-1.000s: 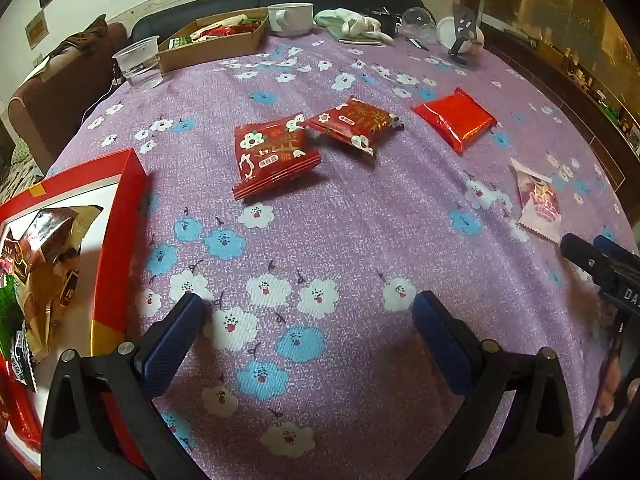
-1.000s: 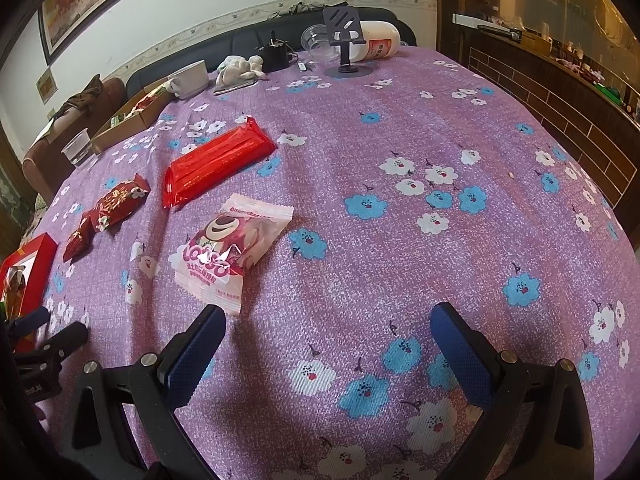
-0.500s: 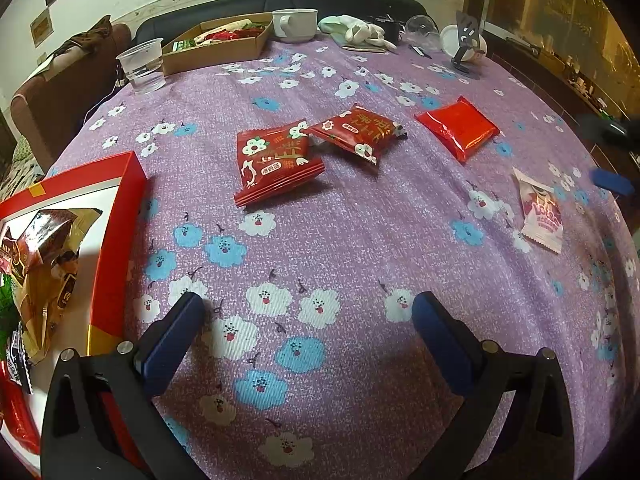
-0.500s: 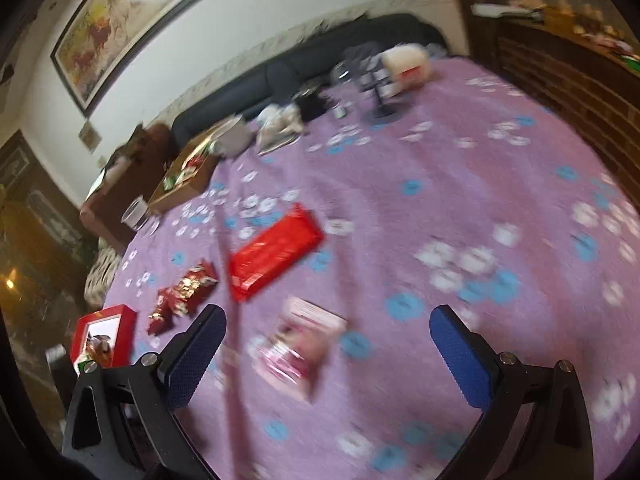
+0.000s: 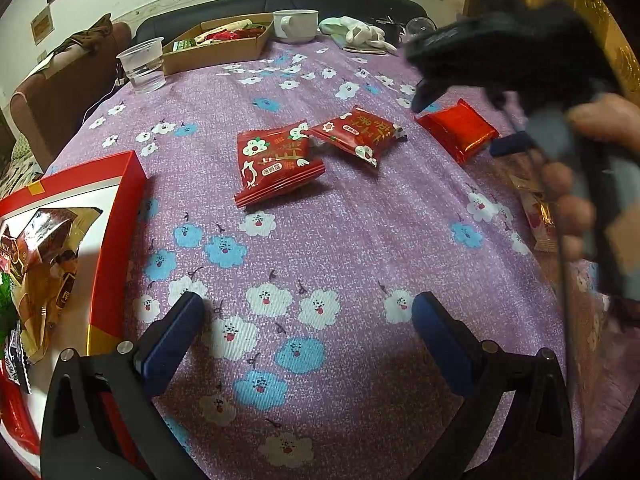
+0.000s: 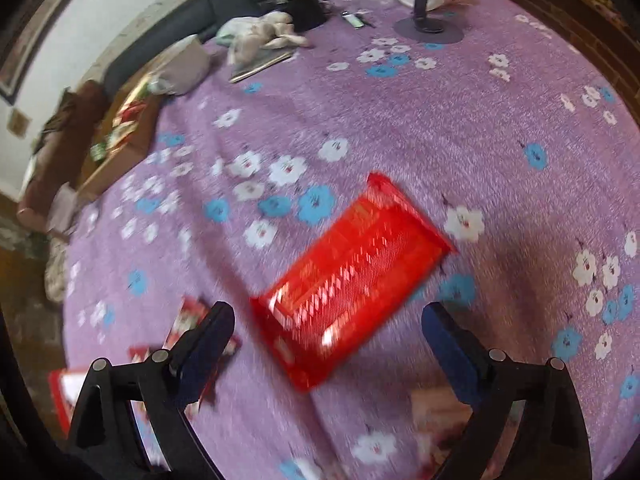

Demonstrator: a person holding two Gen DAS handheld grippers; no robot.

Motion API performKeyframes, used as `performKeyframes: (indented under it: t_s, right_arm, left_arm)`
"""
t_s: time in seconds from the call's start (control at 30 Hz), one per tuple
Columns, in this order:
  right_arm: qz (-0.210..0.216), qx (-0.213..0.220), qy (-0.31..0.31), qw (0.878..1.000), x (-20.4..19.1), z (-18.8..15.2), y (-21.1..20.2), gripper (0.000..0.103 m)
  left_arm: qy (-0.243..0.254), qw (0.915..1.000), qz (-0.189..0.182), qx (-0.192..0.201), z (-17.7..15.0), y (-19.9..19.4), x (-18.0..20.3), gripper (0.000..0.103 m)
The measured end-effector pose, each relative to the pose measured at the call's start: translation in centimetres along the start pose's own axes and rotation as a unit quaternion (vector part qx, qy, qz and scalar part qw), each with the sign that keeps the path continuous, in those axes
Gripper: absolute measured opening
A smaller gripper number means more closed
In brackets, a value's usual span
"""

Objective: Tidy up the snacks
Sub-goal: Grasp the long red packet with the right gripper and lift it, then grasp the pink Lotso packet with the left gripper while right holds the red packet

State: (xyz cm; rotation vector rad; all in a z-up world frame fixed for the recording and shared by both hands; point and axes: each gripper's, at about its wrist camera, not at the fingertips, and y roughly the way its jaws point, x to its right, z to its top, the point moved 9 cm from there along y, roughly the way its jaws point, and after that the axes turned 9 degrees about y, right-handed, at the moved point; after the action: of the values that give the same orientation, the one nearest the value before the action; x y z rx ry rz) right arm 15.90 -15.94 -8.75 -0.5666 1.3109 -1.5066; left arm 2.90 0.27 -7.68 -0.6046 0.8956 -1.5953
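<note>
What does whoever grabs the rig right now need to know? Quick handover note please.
Left tongs: open, empty, low over the tablecloth beside the red box.
Right tongs: wide, starting to close, over the plain red packet, not gripping it.
Done: some snacks already in the red box.
Left: the plain red packet, two red printed packets mid-table, and a pink packet at the right edge.

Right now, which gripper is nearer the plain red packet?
Right. The right gripper hangs just above the plain red packet, jaws closing, nothing gripped. The left gripper sits well short of it, open.
</note>
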Motion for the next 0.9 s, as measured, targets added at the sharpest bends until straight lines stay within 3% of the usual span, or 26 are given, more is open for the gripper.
performKeyframes:
  t_s: [0.1, 0.23, 0.33, 0.37, 0.4, 0.5, 0.57, 0.67, 0.9]
  right_arm:
    - [-0.041, 0.039, -0.021, 0.998, -0.1, 0.5, 0.5, 0.097]
    - [-0.064, 0.08, -0.055, 0.993, 0.3, 1.2, 0.4, 0.085]
    - [-0.058, 0.079, -0.082, 0.992, 1.0, 1.7, -0.1, 0.065]
    - [-0.046, 0.068, -0.085, 0.993, 1.2, 2.0, -0.3, 0.051]
    - [-0.047, 0.056, -0.083, 0.994, 1.4, 2.2, -0.4, 0.048]
    - [-0.048, 0.033, -0.089, 0.994, 4.3, 2.7, -0.6, 0.047]
    - [0.029, 0.016, -0.083, 0.996, 5.3, 2.8, -1.3, 0.048]
    - [-0.035, 0.035, -0.068, 0.996, 10.2, 2.8, -2.5, 0.048]
    - [-0.005, 0.05, -0.032, 0.998, 19.0, -0.4, -6.3, 0.048]
  left_arm:
    - [0.0, 1.0, -0.001, 0.0, 0.0, 0.0, 0.0, 0.103]
    - [0.0, 1.0, 0.0, 0.0, 0.0, 0.0, 0.0, 0.103]
    - [0.0, 1.0, 0.0, 0.0, 0.0, 0.0, 0.0, 0.103]
    - [0.0, 1.0, 0.0, 0.0, 0.0, 0.0, 0.0, 0.103]
    - [0.0, 1.0, 0.0, 0.0, 0.0, 0.0, 0.0, 0.103]
    - [0.0, 1.0, 0.0, 0.001, 0.0, 0.0, 0.0, 0.103]
    - [0.0, 1.0, 0.0, 0.001, 0.0, 0.0, 0.0, 0.103]
    - [0.0, 1.0, 0.0, 0.001, 0.0, 0.0, 0.0, 0.103]
    - [0.002, 1.0, 0.002, 0.0, 0.0, 0.0, -0.1, 0.103]
